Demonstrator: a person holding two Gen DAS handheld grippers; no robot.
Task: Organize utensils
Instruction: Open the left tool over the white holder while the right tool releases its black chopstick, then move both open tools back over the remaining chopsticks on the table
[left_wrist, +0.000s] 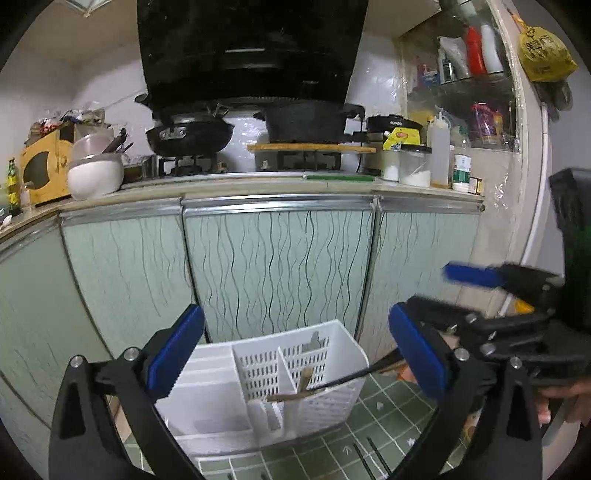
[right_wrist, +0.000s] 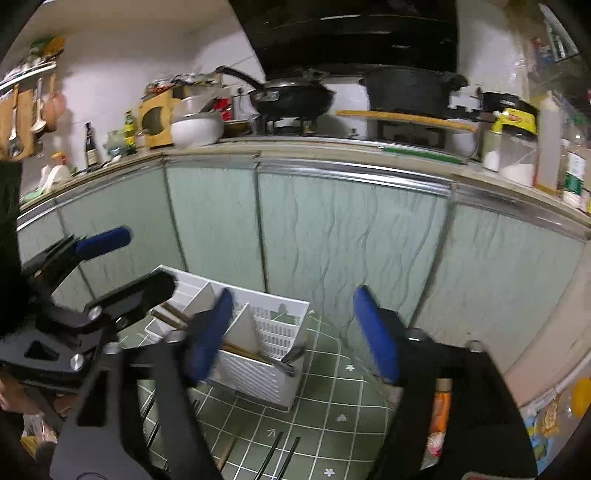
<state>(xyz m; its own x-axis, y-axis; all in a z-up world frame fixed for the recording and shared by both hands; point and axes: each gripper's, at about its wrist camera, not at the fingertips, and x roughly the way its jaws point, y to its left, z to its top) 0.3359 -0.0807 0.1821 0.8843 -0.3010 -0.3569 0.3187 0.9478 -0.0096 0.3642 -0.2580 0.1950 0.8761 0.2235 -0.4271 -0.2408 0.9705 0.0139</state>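
Hovering above a white caddy (left_wrist: 295, 373) on the green-tiled floor (left_wrist: 388, 413), close against the cabinet doors (left_wrist: 273, 266). Left claw (left_wrist: 295, 354): jaws wide apart, nothing between the blue pads. Right claw (right_wrist: 303, 332): jaws likewise spread, nothing gripped.

Progress, judged from present layout: partly done.
- Already in the caddy: wooden chopsticks (left_wrist: 295, 387) resting across the divider, plus a dark-handled utensil (left_wrist: 343, 378) leaning over the right rim. Grey metal utensil tip (left_wrist: 314, 341) visible behind the perforated rear wall.
- Still outside: two black chopsticks (right_wrist: 280, 458) lying loose on the tiles in front of the caddy. Orange packet (right_wrist: 439, 413) near the right claw; unclear whether part of the task.
- Left-hand compartments apparently empty.

Legible writing:
- White lettering on the black appliance (left_wrist: 393, 123) beside the stove, on the bench (left_wrist: 258, 184); probably "SUPOR", not certain.
- Yellow bag (left_wrist: 545, 51) hanging at upper right: printed characters, too small to read.
- Remaining bottle and jar labels: blurred, unreadable.
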